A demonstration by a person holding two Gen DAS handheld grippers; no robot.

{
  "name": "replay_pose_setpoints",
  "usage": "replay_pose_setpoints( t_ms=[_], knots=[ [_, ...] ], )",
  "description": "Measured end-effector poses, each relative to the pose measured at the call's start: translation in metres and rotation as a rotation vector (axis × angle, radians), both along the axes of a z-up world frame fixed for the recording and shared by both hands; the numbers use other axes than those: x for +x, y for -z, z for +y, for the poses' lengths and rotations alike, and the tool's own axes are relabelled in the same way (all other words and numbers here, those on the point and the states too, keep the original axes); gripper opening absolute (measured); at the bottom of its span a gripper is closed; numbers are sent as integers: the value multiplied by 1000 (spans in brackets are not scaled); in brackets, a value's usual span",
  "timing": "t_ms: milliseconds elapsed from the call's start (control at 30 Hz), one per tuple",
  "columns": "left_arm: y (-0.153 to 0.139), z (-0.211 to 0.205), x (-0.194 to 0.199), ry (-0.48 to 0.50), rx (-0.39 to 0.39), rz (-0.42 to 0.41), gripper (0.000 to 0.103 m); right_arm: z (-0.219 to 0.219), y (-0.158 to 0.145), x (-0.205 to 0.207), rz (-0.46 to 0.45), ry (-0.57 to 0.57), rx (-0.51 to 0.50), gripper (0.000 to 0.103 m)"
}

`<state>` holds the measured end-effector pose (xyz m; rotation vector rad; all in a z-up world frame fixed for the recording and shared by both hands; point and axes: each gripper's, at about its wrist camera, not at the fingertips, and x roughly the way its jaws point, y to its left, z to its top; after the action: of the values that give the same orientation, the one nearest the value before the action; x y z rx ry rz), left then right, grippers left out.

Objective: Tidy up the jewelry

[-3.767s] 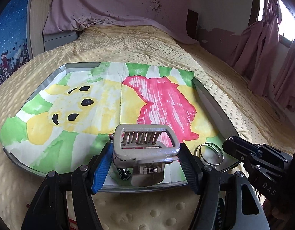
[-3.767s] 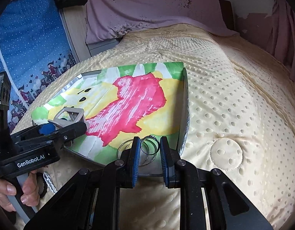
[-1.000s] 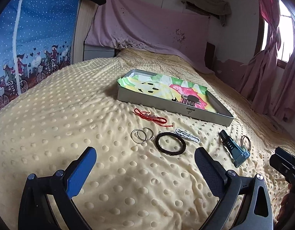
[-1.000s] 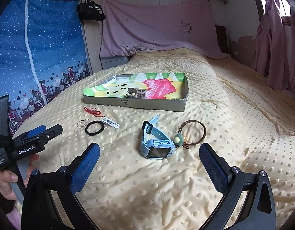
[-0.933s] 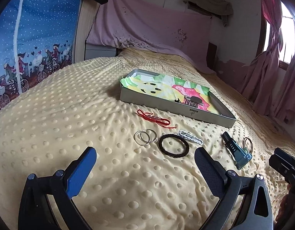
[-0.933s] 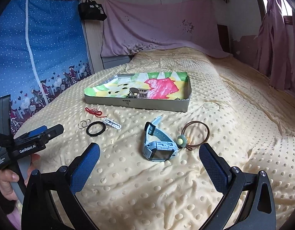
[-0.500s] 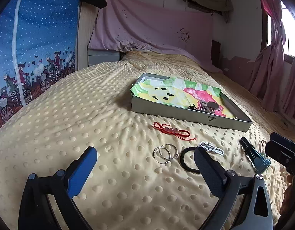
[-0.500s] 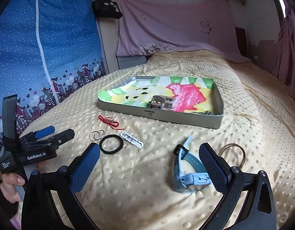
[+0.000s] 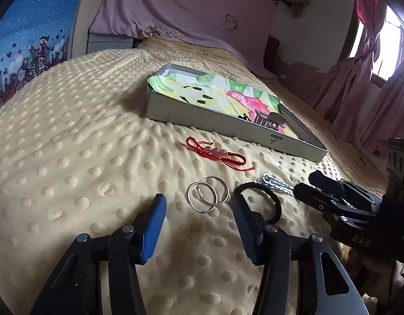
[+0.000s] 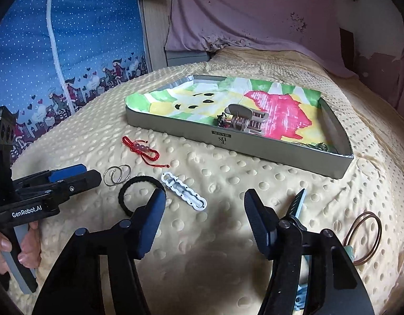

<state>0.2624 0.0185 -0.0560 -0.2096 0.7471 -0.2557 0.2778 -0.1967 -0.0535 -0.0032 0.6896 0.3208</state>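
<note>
L fingers (image 9: 154,223) spread wide (R too), silver hoops (image 9: 207,193) just ahead, untouched.

On the yellow dotted blanket (image 10: 228,178) lie a red cord bracelet (image 10: 143,151), two silver hoops (image 10: 117,174), a black hair tie (image 10: 139,193) and a white clip (image 10: 183,191). The right gripper (image 10: 204,218) hangs above them with its jaws wide apart. The left gripper (image 10: 78,177) is just beside the hoops. The grey tray (image 10: 254,148) holds a hair claw (image 10: 244,120).
</note>
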Motion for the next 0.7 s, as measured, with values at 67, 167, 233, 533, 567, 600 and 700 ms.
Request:
replay_pose_setpoints(
  t_ms=[67, 167, 233, 533, 567, 600, 700],
  knots=[
    [3, -3, 6, 25, -7, 9, 45, 1, 2, 4, 3, -8, -4, 52],
    [9, -4, 18, 26, -12, 37, 45, 1, 7, 9, 17, -16, -4, 48],
    [11, -4, 24, 19, -9, 57, 45, 3, 12, 13, 32, -24, -9, 47],
    [15, 2, 24, -1, -28, 80, 28, 14, 17, 23, 28, -64, -50, 42],
    [16, 2, 24, 0, -27, 80, 26, 14, 17, 23, 28, -68, -52, 40],
    [16, 1, 24, 2, -24, 80, 26, 14, 17, 24, 29, -72, -50, 40],
    [15, -1, 22, 7, -14, 77, 19, 15, 16, 24, 30, -91, -46, 40]
  ],
)
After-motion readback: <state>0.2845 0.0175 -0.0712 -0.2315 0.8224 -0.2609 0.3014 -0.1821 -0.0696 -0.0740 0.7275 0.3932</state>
